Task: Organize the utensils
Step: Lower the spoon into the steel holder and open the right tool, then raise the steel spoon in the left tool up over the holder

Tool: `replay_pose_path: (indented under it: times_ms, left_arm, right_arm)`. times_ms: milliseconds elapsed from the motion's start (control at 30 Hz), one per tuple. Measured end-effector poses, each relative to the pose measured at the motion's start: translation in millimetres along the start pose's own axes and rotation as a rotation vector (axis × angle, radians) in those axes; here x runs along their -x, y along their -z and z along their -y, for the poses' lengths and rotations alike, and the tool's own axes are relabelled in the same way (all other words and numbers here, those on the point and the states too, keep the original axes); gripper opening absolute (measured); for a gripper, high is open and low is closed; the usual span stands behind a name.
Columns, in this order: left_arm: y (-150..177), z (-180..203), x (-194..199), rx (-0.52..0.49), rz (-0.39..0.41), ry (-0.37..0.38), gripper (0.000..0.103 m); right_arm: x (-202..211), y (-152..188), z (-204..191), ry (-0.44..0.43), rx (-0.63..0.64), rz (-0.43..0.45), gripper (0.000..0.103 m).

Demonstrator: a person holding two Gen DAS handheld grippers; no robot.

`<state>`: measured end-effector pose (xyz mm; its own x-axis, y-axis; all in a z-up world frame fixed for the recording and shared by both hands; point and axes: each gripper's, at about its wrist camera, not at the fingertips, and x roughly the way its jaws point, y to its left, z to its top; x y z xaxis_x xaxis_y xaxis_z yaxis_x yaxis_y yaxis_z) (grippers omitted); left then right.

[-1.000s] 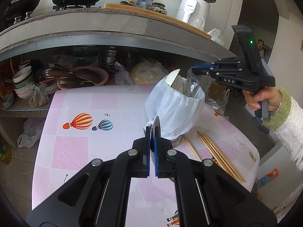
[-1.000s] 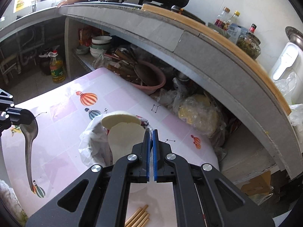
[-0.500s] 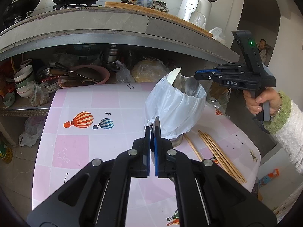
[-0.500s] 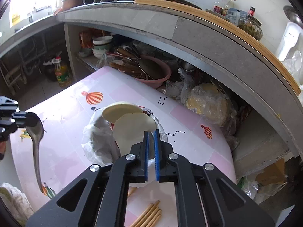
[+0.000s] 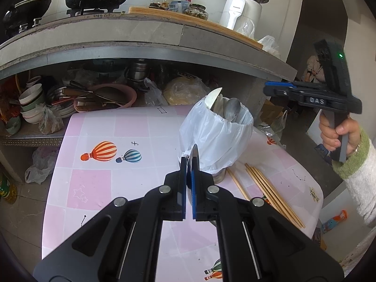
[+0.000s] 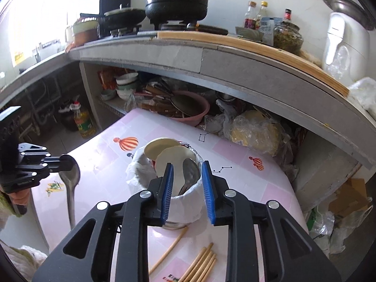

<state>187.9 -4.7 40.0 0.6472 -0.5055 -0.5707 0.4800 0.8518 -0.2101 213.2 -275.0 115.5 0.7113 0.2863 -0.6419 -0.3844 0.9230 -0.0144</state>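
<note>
The utensil holder (image 6: 175, 195), a metal cup lined with a white plastic bag (image 5: 211, 138), stands on the pink balloon-print counter (image 5: 94, 183) and already holds two pale flat spatulas (image 6: 169, 162) and a metal spoon (image 6: 189, 174) leaning against its rim. Just beside its base lie loose wooden chopsticks (image 5: 270, 192), one apart from the bundle.

The right hand-held gripper (image 6: 186, 185) hovers right above the holder with its blue pads spread wide and nothing between them, so that spoon looks delivered. The left hand-held gripper (image 5: 189, 181) is clenched on a second spoon (image 6: 69, 183), pinching the bowl end so the handle hangs down, off to the holder's side and clear of the counter.

By my reading the step in hand is loading spoons; the chopsticks are not yet gathered. The next move calls for carrying the hanging spoon over the rim and lowering it handle first into the free gap, gently, since the bag's loose edge could snag and the light cup could tip.

Readable writing: "DAS" (image 5: 316, 100) on the right tool's body, and what seems to be "Panasonic" on the white appliance (image 5: 237, 11) on the shelf above. Bottle labels are too small to read.
</note>
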Motion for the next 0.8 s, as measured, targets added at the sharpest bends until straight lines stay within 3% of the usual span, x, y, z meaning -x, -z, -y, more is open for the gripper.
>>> replay_pose_path:
  times_ms: [167,367,633,800]
  left_arm:
    - [-9,3,9,-0.012,0.023,-0.006,0.002]
    - [-33,14,25,-0.041,0.078,-0.007,0.002]
    - [-102,49,58,-0.152,0.226,-0.013,0.002]
    - [-139,72,56,-0.213,0.292,-0.026,0.002]
  right_arm:
    - [28,29,-1,-0.021,-0.1,0.043,0.025]
    - [36,69,-10,-0.044,-0.181,0.026,0.025]
    - [42,100,0,-0.078,-0.306,0.047,0.025]
    - [41,114,6,-0.092,-0.344,0.047,0.025]
